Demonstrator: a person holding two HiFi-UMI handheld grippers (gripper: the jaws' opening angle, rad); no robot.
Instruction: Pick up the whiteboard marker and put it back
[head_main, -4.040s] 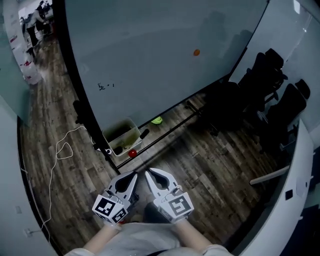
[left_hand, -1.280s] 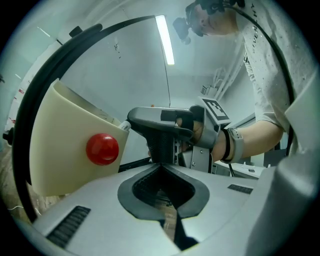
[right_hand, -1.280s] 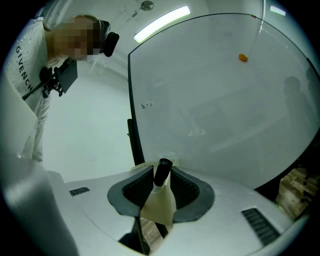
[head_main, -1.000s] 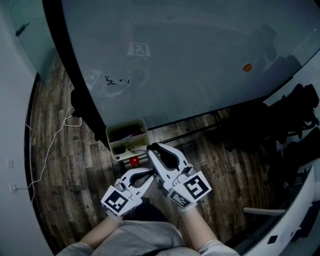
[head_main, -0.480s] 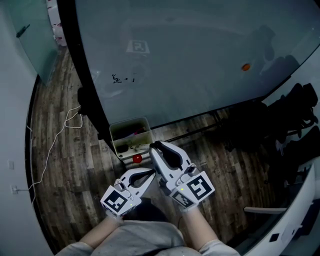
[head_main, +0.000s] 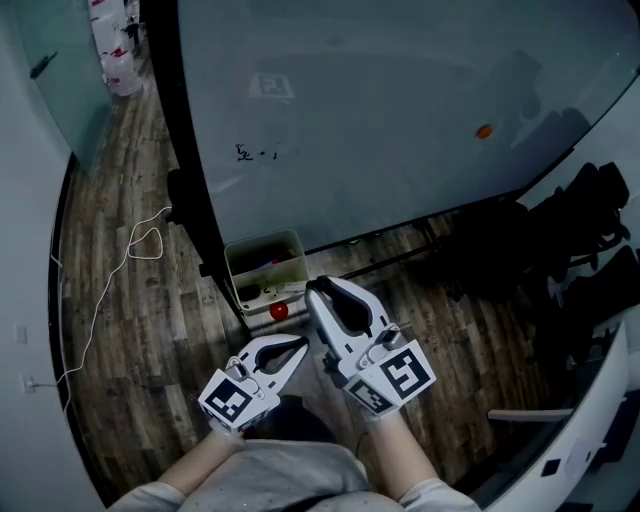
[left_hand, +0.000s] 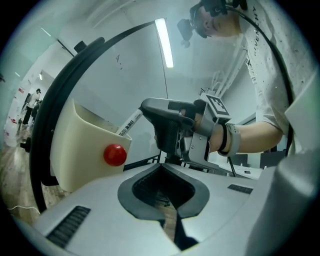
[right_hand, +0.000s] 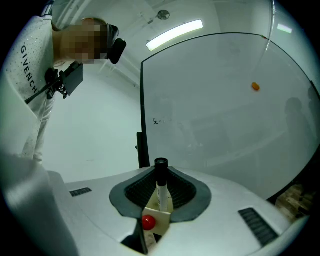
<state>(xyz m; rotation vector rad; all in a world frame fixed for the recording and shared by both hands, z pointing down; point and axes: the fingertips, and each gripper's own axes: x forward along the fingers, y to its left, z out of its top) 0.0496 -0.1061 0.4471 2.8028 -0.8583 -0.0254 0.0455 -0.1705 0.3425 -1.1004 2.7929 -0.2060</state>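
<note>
The whiteboard marker (right_hand: 161, 182), white with a black cap, stands between my right gripper's jaws. My right gripper (right_hand: 161, 167) is shut on it near the cap. In the left gripper view the marker (left_hand: 129, 122) slants from the right gripper's tip down into the cream bin (left_hand: 85, 150). In the head view my right gripper (head_main: 318, 288) hangs just beside the bin (head_main: 232, 262) at the whiteboard's foot. My left gripper (head_main: 300, 345) sits lower and nearer to me, shut and holding nothing. Its jaws (left_hand: 162, 167) point at the right gripper.
A red ball-shaped magnet (head_main: 279, 311) sits on the bin's front. The whiteboard (head_main: 400, 110) carries small scribbles (head_main: 250, 153) and an orange magnet (head_main: 484, 131). Its black frame post (head_main: 195, 170) runs down left. A white cable (head_main: 120, 270) lies on the wood floor; black chairs (head_main: 590, 220) stand right.
In the head view the whiteboard and bin have drifted right. My right gripper has risen slightly beside the bin with the marker in it. The left gripper keeps its pose.
</note>
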